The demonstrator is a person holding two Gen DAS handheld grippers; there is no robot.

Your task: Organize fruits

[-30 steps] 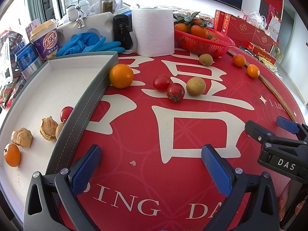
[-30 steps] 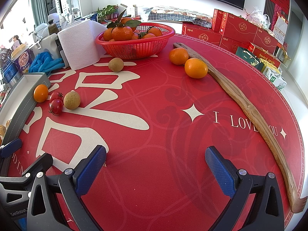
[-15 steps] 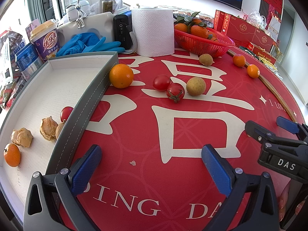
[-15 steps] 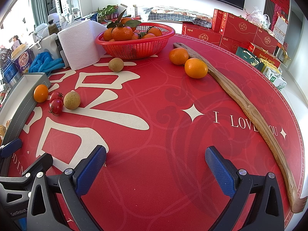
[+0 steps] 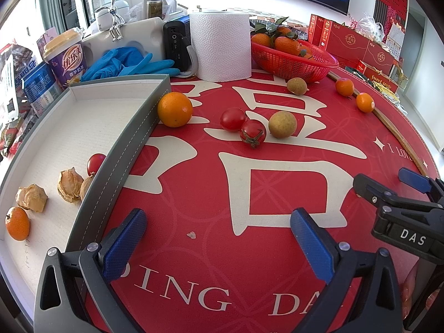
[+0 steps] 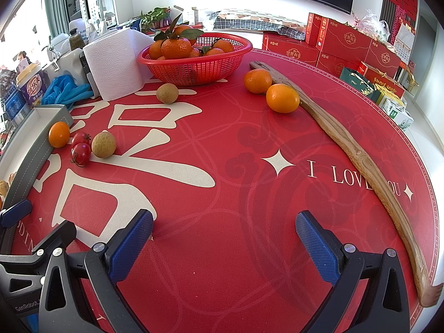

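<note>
A grey tray (image 5: 133, 127) on the left holds a small orange (image 5: 17, 223), husked physalis (image 5: 32, 197) and a cherry tomato (image 5: 95, 163). On the red mat lie an orange (image 5: 174, 109) against the tray wall, two tomatoes (image 5: 232, 118) (image 5: 252, 133), a longan (image 5: 282, 124), another longan (image 5: 296, 86) and two oranges (image 6: 282, 98) (image 6: 257, 80). My left gripper (image 5: 217, 236) is open and empty above the mat. My right gripper (image 6: 224, 238) is open and empty, to its right.
A red basket (image 6: 194, 66) of tangerines stands at the back beside a paper towel roll (image 5: 220, 45). A long wooden stick (image 6: 360, 166) lies along the mat's right side. Blue gloves (image 5: 127, 63), a cup and red gift boxes (image 6: 347, 47) crowd the edges.
</note>
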